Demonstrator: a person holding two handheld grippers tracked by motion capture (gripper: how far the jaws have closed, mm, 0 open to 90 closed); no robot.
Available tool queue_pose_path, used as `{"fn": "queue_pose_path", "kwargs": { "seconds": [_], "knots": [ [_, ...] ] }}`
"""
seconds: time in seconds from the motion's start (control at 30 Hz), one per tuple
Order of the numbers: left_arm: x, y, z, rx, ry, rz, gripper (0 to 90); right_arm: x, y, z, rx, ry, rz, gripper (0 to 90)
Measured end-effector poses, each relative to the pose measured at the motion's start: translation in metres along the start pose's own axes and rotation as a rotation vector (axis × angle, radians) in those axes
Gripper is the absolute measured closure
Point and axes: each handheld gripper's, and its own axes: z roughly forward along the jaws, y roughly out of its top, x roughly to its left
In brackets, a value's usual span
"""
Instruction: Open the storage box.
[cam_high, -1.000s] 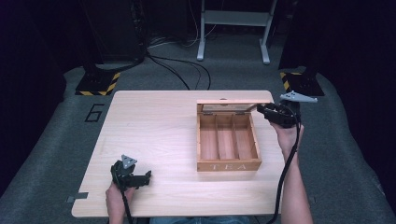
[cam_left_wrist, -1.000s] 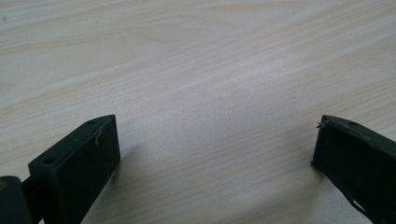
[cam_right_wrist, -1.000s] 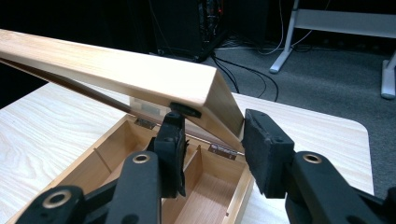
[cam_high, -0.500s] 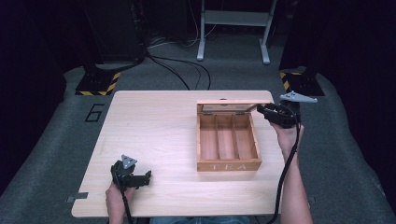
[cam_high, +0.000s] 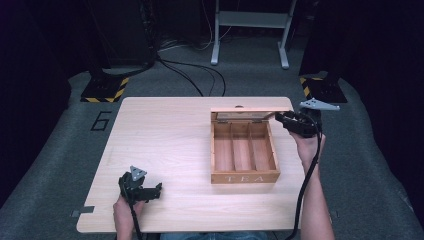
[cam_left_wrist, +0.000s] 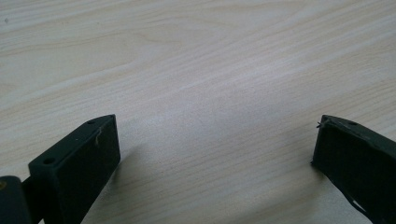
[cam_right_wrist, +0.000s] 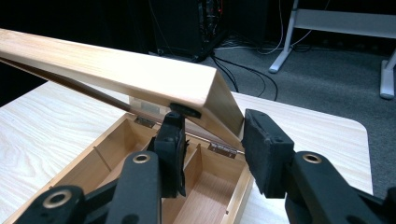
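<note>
Your right gripper (cam_high: 284, 118) sits at the far right corner of a wooden tea box (cam_high: 244, 152) on the pale wooden table (cam_high: 165, 135), its jaws spread to either side of the raised lid (cam_high: 250, 108); in the right gripper view the right gripper (cam_right_wrist: 210, 144) has one jaw tucked under the lid (cam_right_wrist: 116, 70), close below its small dark catch, and the other jaw outside the lid's side edge with a gap between pad and wood, so the jaws stand apart and are not clamped on the lid. The box, marked TEA on its near face, stands right of the table's centre, its three long compartments showing bare wood, and the lid is hinged along the far edge and tilted up at a shallow angle over the back of the tea box (cam_right_wrist: 140, 186). Your right hand (cam_high: 307, 145) holds the gripper from the table's right edge, its cable trailing back along your forearm. Your left gripper (cam_high: 155, 190) rests low over the near left part of the table, well apart from the box, held by your left hand (cam_high: 125, 210); in the left gripper view the left gripper (cam_left_wrist: 215, 149) has its jaws wide apart over bare table (cam_left_wrist: 196, 70) with nothing between them
</note>
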Motion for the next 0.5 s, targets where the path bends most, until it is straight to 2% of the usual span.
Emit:
{"fn": "queue_pose_path", "kwargs": {
  "seconds": [0.5],
  "knots": [
    [-0.0001, 0.0000, 0.0000, 0.000, 0.000, 0.001, 0.4, 0.0001, -0.0005, -0.0003, 0.000, 0.001, -0.001, 59.9]
  ]
}}
